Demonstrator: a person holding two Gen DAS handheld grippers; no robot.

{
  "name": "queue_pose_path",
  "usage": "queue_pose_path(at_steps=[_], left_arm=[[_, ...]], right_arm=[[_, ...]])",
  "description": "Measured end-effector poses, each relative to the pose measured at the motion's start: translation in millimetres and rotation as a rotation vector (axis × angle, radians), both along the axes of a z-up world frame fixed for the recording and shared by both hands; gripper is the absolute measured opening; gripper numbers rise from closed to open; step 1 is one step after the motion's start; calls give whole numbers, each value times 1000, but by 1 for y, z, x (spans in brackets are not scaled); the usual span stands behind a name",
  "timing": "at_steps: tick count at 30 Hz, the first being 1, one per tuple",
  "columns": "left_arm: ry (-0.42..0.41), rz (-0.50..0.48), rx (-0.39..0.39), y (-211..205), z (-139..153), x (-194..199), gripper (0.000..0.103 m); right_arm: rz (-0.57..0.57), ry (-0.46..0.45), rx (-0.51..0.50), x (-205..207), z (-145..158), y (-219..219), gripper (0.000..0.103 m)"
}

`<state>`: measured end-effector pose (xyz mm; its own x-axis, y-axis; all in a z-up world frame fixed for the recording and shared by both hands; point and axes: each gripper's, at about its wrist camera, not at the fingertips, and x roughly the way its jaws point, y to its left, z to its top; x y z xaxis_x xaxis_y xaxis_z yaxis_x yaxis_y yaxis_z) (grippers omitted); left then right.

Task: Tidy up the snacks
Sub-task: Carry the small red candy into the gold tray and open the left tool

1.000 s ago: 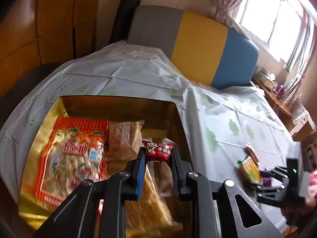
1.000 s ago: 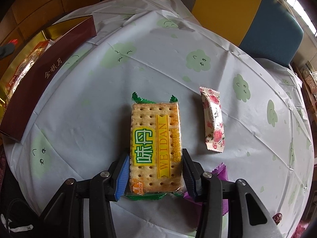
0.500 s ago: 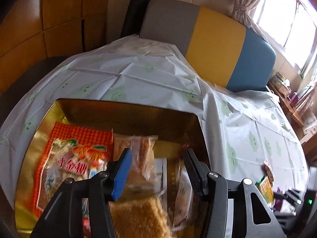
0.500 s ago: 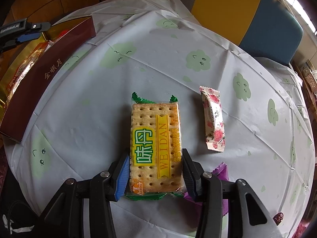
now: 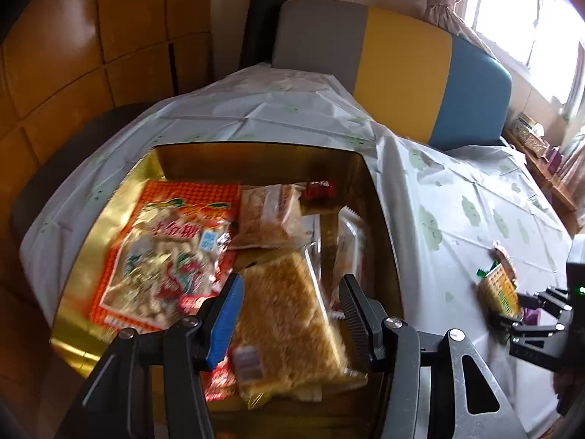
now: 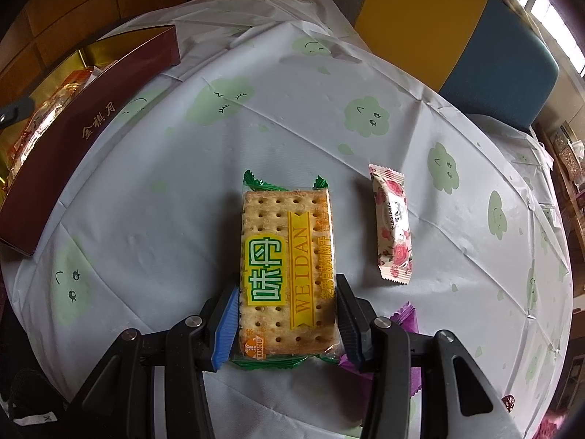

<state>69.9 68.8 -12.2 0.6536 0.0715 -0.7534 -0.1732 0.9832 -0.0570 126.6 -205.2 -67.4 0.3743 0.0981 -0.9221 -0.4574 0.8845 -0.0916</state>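
Note:
My left gripper (image 5: 290,285) hangs open over the gold-lined box (image 5: 263,153), with nothing between its fingers. Straight below it lies a golden crispy-cake packet (image 5: 285,322). A small red packet (image 5: 320,188) rests at the box's far right corner, beside a clear bread packet (image 5: 268,216) and a big orange nut bag (image 5: 164,252). On the tablecloth, my right gripper (image 6: 287,289) is shut on a green-edged cracker packet (image 6: 287,267), its pads pressing both long sides. That gripper (image 5: 526,314) and packet (image 5: 499,289) also show at the right of the left wrist view.
A pink rose-print candy (image 6: 391,226) lies right of the crackers, and a purple wrapper (image 6: 406,322) sits under the right finger. The box's maroon wall (image 6: 91,109) stands at the left. A grey, yellow and blue sofa (image 5: 402,69) backs the table.
My left gripper opened and let go of the small red packet, which now lies at the box's far right corner. The gripper then shifted over the box. The right gripper kept still.

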Motion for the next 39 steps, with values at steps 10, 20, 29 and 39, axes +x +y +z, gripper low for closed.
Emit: queue_pose_path(at_steps=[10,20,29,39], left_arm=[[1,42,37,9,-3,-26,55],[-14,55,37,17,-2,-37,55],[-18,69,19,28,-3,-40,55],[-30,93,5,39,-1,-44,55]], right_arm=[[5,-17,-4,-6,0,0,48],[-13,-12,27,-6,0,-7,48],[-30,-24,48,-8,-2,-9,49],[-34,-71,0,-15,-2,-1,48]])
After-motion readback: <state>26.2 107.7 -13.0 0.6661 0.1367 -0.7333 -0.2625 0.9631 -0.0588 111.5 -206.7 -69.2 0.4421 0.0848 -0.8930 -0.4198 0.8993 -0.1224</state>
